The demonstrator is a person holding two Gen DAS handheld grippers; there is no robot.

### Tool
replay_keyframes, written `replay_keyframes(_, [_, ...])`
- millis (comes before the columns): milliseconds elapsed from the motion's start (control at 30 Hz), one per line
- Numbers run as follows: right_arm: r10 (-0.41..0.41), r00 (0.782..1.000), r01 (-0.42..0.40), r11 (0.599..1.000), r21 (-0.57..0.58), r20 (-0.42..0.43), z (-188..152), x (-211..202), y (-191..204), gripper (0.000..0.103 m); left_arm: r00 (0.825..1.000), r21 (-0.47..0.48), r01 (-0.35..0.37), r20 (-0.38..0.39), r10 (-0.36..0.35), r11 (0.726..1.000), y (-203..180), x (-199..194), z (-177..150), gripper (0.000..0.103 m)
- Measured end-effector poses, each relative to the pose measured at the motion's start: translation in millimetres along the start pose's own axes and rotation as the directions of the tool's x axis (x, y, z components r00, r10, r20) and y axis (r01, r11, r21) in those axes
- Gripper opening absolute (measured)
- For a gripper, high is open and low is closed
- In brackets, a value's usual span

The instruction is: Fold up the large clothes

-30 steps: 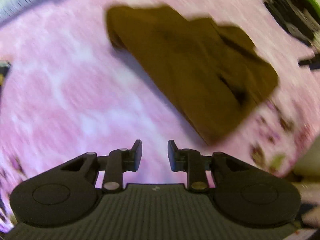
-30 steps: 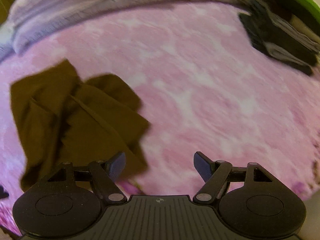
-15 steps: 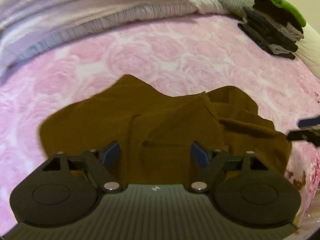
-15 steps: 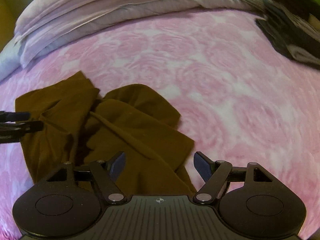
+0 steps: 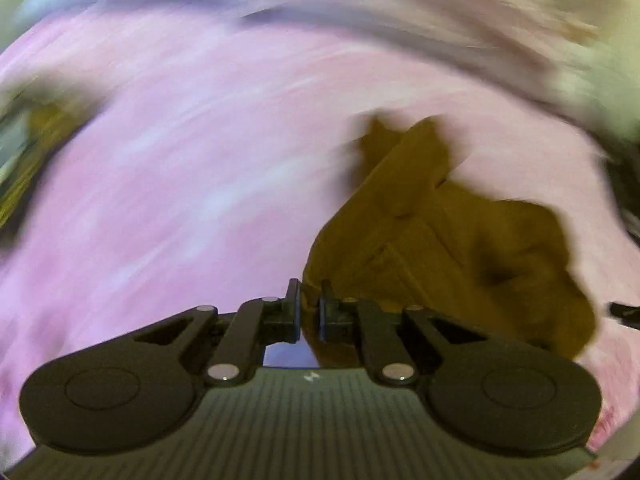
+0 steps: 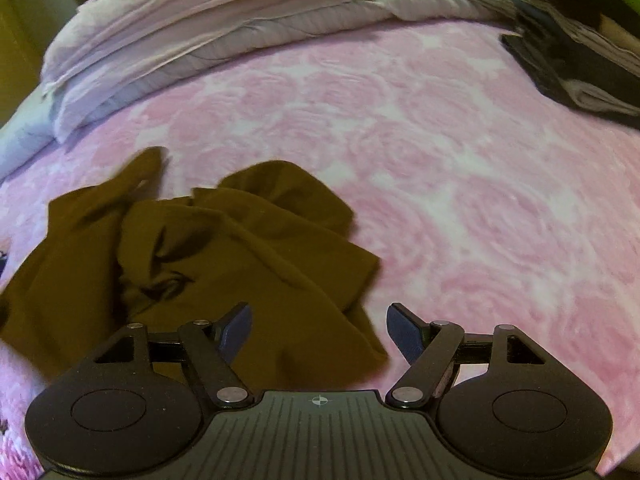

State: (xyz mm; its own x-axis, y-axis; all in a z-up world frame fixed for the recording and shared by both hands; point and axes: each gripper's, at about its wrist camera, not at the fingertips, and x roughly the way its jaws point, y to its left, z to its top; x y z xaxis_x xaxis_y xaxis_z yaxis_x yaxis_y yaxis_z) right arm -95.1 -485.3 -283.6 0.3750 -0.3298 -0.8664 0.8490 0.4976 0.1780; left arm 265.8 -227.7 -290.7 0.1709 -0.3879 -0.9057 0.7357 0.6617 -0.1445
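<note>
A crumpled brown garment [image 6: 240, 248] lies on the pink rose-patterned bed cover [image 6: 460, 160]. The left wrist view is blurred by motion. There the garment [image 5: 460, 248] spreads to the right, and its near left edge runs between the jaws of my left gripper [image 5: 309, 292]. Those jaws are closing and stand almost together on the cloth. My right gripper [image 6: 320, 320] hangs open over the garment's near right part, its left finger above the cloth and its right finger above the bare cover. Nothing is pinched in it.
Folded pale bedding and pillows [image 6: 200, 32] are piled along the far edge of the bed. A stack of dark folded clothes [image 6: 580, 60] with something green on top sits at the far right. Pink cover [image 5: 180, 180] stretches to the left of the garment.
The left jaws went from wide open over the garment to nearly closed on its edge, and that view swung so the garment sits to the right. The right gripper sank a little; the cloth bunched up.
</note>
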Motion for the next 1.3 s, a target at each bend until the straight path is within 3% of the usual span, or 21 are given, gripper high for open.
replay_keyframes(33, [0.010, 1.000, -0.010, 1.000, -0.008, -0.004, 0.2, 6.1, 3.3, 0.072, 0.998, -0.042, -0.042, -0.056, 0.040, 0.998, 19.0, -2.8, -13.4, 0.007])
replay_keyframes(100, [0.017, 1.000, -0.018, 0.999, -0.035, -0.015, -1.4, 20.2, 8.6, 0.072, 0.977, -0.083, -0.138, -0.177, 0.121, 0.987, 45.3, -5.0, -40.8, 0.007])
replay_keyframes(167, [-0.006, 1.000, 0.004, 0.997, -0.071, -0.024, -4.5, 40.3, 12.3, 0.072, 0.956, -0.075, -0.217, -0.217, 0.196, 0.973, 55.0, -6.7, -53.0, 0.007])
replay_keyframes(200, [-0.009, 1.000, 0.006, 0.997, -0.080, -0.027, -6.4, 48.6, 11.6, 0.062, 0.949, -0.077, -0.244, -0.226, 0.222, 0.967, 57.6, -7.3, -53.5, 0.007])
replay_keyframes(233, [0.022, 0.999, -0.025, 0.996, -0.084, -0.036, -9.7, 54.5, 9.5, 0.008, 0.948, -0.081, -0.253, -0.219, 0.231, 0.964, 59.0, -9.0, -52.3, 0.007])
replay_keyframes(267, [0.074, 0.996, -0.079, 0.993, -0.089, -0.057, -12.4, 56.9, 7.7, 0.004, 0.951, -0.081, -0.256, -0.201, 0.236, 0.963, 60.1, -11.3, -46.4, 0.008])
replay_keyframes(300, [0.100, 0.993, -0.105, 0.990, -0.094, -0.059, -15.8, 53.6, 8.3, 0.001, 0.953, -0.069, -0.257, -0.181, 0.241, 0.964, 58.1, -12.3, -40.3, 0.008])
replay_keyframes(400, [0.137, 0.989, -0.124, 0.971, -0.207, 0.051, -35.6, 8.3, 10.9, 0.000, 0.966, -0.007, -0.241, -0.101, 0.239, 0.971, 45.1, -15.3, -15.7, 0.009])
replay_keyframes(567, [-0.001, 0.986, 0.027, 0.988, -0.154, 0.168, -73.1, -78.9, -35.7, 0.000, 0.988, 0.184, -0.148, -0.007, 0.152, 0.972, -14.0, -6.7, 36.6, 0.009])
replay_keyframes(633, [-0.118, 0.966, 0.145, 0.984, -0.108, 0.229, -79.9, -104.7, -53.1, 0.000, 0.998, 0.291, -0.060, 0.009, 0.059, 0.955, -52.1, 1.5, 55.1, 0.011])
replay_keyframes(700, [-0.240, 0.940, 0.256, 0.966, -0.033, 0.241, -83.3, -115.0, -80.0, 0.000, 0.999, 0.411, 0.029, 0.016, -0.039, 0.911, -99.1, 15.0, 73.6, 0.016])
replay_keyframes(767, [-0.283, 0.946, 0.286, 0.958, 0.000, 0.160, -91.3, -104.9, -106.5, 0.000, 0.992, 0.516, 0.116, -0.011, -0.129, 0.849, -147.8, 32.6, 88.4, 0.021])
replay_keyframes(833, [-0.214, 0.977, 0.213, 0.977, 0.013, 0.028, -106.3, -90.7, -126.2, 0.000, 0.975, 0.607, 0.204, -0.054, -0.215, 0.768, -201.4, 51.6, 99.0, 0.027])
replay_keyframes(867, [-0.201, 0.979, 0.202, 0.979, 0.025, -0.043, -117.2, -84.0, -130.6, 0.000, 0.966, 0.645, 0.239, -0.081, -0.246, 0.726, -227.8, 63.7, 103.3, 0.028])
replay_keyframes(967, [-0.149, 0.970, 0.182, 0.970, 0.162, -0.193, -147.0, -77.7, -140.6, 0.009, 0.945, 0.729, 0.312, -0.172, -0.278, 0.610, -294.1, 99.3, 106.7, 0.033])
replay_keyframes(1000, [-0.125, 0.960, 0.188, 0.950, 0.248, -0.250, -155.0, -76.0, -148.6, 0.018, 0.939, 0.743, 0.332, -0.203, -0.277, 0.580, -313.0, 107.8, 105.2, 0.034])
replay_keyframes(1033, [-0.088, 0.958, 0.183, 0.921, 0.344, -0.274, -164.0, -77.6, -156.9, 0.033, 0.932, 0.756, 0.353, -0.233, -0.278, 0.551, -328.9, 117.5, 103.3, 0.036])
replay_keyframes(1100, [-0.061, 0.974, 0.168, 0.844, 0.509, -0.220, -173.4, -88.8, -173.6, 0.054, 0.916, 0.775, 0.394, -0.287, -0.280, 0.494, -360.0, 137.5, 97.5, 0.038])
replay_keyframes(1200, [-0.122, 0.987, 0.157, 0.700, 0.697, -0.100, -171.4, -101.9, -199.3, 0.059, 0.876, 0.770, 0.481, -0.403, -0.265, 0.419, -391.2, 170.3, 83.6, 0.039])
replay_keyframes(1267, [-0.149, 0.988, 0.110, 0.584, 0.804, -0.027, -168.2, -104.6, -220.0, 0.060, 0.835, 0.761, 0.549, -0.495, -0.239, 0.344, -405.4, 185.3, 66.0, 0.044])
replay_keyframes(1300, [-0.149, 0.989, 0.077, 0.522, 0.850, 0.002, -168.1, -103.7, -228.4, 0.061, 0.825, 0.765, 0.565, -0.522, -0.216, 0.309, -409.0, 190.6, 55.7, 0.044])
